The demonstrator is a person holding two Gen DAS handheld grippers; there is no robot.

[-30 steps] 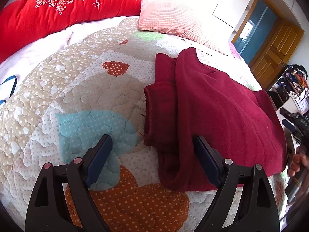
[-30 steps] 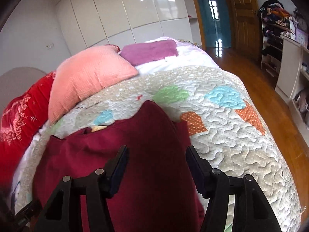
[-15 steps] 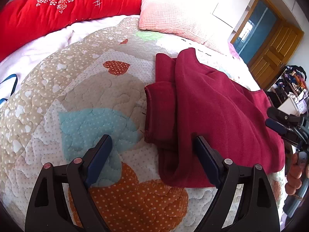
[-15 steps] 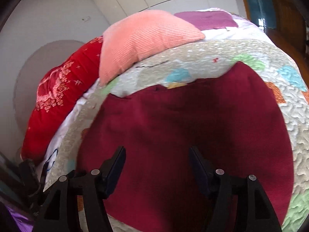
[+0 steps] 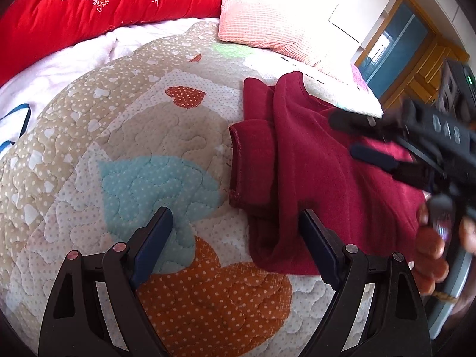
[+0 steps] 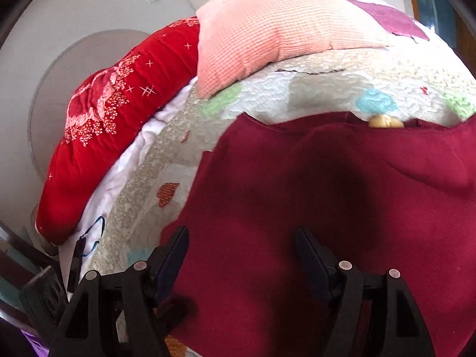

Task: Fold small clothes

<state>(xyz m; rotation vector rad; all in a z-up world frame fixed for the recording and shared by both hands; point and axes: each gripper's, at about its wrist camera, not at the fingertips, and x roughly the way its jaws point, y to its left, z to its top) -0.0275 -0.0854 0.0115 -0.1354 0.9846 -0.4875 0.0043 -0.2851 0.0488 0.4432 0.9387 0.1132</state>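
A dark red sweater (image 5: 321, 163) lies on the quilted bed, partly folded, with one sleeve (image 5: 253, 160) folded across its left side. It fills the lower right of the right wrist view (image 6: 327, 208). My left gripper (image 5: 236, 232) is open and empty, low over the quilt at the sweater's near left edge. My right gripper (image 6: 242, 250) is open and empty, close above the sweater's body. It also shows in the left wrist view (image 5: 354, 136), over the sweater's right part.
The patchwork quilt (image 5: 134, 148) covers the bed. A red pillow (image 5: 89, 3) and a pink pillow (image 5: 267, 26) lie at the head. A purple cloth (image 6: 389, 17) lies behind the pink pillow. A wooden door (image 5: 416, 59) stands at the far right.
My right gripper has swung left and down over the sweater and now shows large in the left wrist view. My left gripper has hardly moved.
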